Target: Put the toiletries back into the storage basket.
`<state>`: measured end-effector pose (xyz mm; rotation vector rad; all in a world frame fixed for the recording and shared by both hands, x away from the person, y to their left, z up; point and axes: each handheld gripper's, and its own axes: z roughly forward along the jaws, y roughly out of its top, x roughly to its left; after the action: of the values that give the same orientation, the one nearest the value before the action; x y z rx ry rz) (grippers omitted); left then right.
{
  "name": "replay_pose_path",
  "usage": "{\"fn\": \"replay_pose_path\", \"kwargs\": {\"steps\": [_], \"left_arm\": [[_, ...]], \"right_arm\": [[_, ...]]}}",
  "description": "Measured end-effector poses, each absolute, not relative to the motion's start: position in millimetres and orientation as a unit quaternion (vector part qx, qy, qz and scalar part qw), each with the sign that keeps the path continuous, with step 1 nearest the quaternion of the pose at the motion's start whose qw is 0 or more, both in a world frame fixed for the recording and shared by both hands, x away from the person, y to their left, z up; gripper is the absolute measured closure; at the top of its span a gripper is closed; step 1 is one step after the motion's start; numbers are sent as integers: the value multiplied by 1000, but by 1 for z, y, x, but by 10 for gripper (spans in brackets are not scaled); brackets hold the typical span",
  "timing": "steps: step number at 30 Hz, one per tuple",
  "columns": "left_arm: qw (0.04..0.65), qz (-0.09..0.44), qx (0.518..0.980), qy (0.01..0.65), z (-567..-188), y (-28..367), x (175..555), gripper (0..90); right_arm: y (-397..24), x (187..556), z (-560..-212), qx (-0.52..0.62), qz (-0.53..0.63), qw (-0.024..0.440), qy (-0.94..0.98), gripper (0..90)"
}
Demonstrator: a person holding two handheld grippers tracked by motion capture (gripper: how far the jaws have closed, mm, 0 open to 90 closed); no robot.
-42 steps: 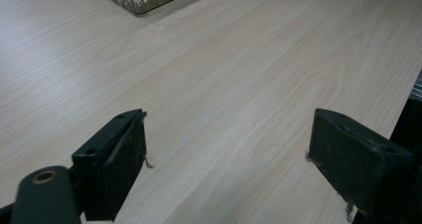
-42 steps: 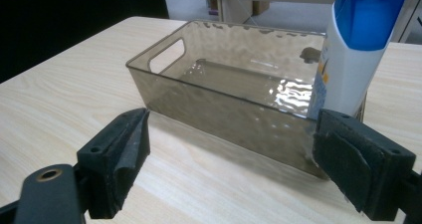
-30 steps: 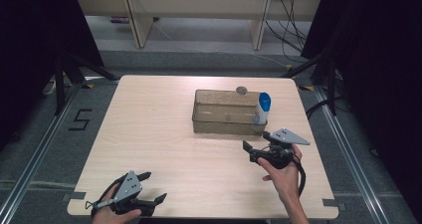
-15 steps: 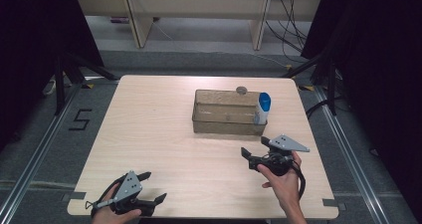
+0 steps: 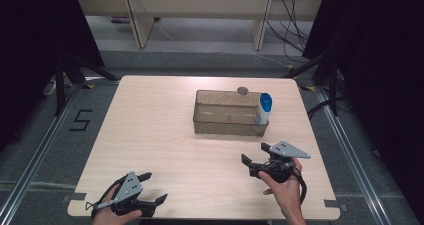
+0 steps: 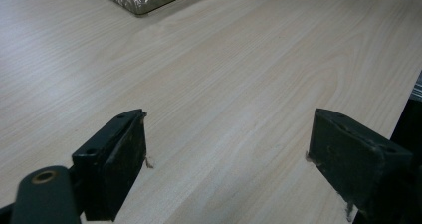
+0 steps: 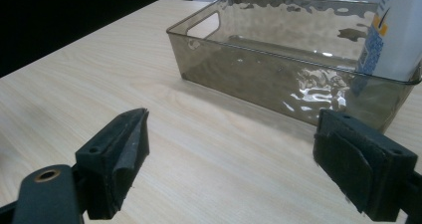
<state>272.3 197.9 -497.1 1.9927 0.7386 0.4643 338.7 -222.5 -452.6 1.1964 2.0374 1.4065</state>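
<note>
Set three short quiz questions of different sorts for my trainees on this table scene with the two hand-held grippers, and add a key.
1. True or false: the white bottle with a blue cap stands inside the smoky transparent plastic bin.
2. Which gripper is nearer that bin? A) left gripper B) right gripper
3. Fill in: the small round grey object lies on the light wooden table just beyond the bin's ____ wall.

Key: 1 true. 2 B. 3 far. Both grippers' jaws stand apart, holding nothing.
</note>
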Motion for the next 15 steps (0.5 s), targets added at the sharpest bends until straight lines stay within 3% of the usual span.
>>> {"fn": "replay_pose_path", "kwargs": {"steps": [15], "left_arm": [[468, 189, 809, 302, -497, 198, 272, 146]], "right_arm": [[-219, 322, -457, 422, 497, 184, 736, 155]]}}
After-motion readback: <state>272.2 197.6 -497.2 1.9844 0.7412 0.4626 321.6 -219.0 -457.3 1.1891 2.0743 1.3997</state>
